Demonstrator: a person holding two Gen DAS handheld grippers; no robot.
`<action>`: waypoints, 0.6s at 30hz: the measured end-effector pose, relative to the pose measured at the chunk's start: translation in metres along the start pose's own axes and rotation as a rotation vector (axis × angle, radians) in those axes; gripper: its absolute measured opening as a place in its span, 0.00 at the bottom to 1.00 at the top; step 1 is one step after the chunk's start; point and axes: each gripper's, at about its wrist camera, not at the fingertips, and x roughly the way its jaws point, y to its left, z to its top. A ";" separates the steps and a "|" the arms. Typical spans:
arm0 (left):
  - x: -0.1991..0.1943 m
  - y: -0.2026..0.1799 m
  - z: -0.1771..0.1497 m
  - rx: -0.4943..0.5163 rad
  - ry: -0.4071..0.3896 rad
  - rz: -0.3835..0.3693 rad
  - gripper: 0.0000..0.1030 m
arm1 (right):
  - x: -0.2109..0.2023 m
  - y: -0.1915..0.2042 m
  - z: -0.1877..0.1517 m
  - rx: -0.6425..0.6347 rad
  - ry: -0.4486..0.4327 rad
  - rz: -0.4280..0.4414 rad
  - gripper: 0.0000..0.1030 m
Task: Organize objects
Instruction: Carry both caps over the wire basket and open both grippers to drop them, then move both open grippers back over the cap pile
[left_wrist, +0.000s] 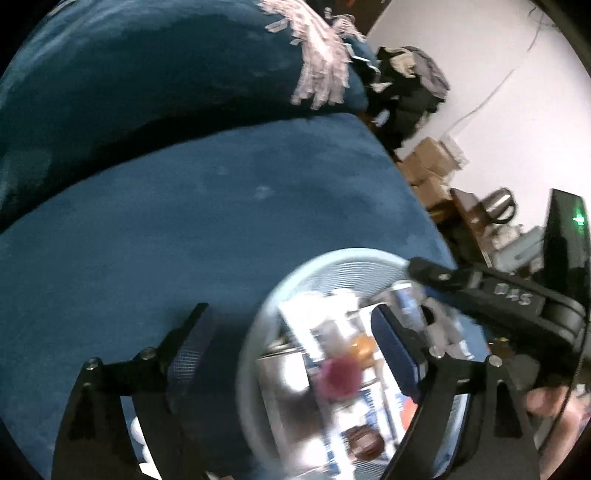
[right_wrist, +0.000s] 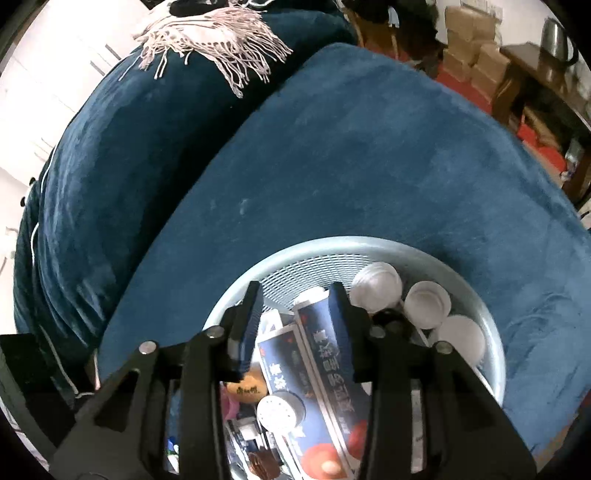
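We see a round pale-blue plastic basket (right_wrist: 476, 295) with a fine mesh wall low in the frame, resting on a plush dark-blue velvet cushion (right_wrist: 369, 155). Inside lie a glossy navy carton (right_wrist: 321, 354) with printed characters and three ribbed white caps (right_wrist: 376, 286). A fringed cream scarf (right_wrist: 210, 37) drapes at upper left. Our right gripper (right_wrist: 295, 314) hovers over the basket, its jaws parted around the carton's top without clearly pinching it. Our left gripper (left_wrist: 291, 347), jaws spread wide and empty, straddles the blurred basket rim (left_wrist: 332, 258).
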 end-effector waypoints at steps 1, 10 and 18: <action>-0.006 0.005 -0.002 0.000 -0.007 0.024 0.90 | -0.001 0.003 -0.001 -0.006 0.003 -0.003 0.55; -0.056 0.055 -0.031 0.027 -0.058 0.185 0.99 | -0.014 0.054 -0.028 -0.202 0.033 -0.078 0.90; -0.095 0.104 -0.070 -0.010 -0.075 0.291 0.99 | -0.020 0.107 -0.062 -0.356 0.043 -0.080 1.00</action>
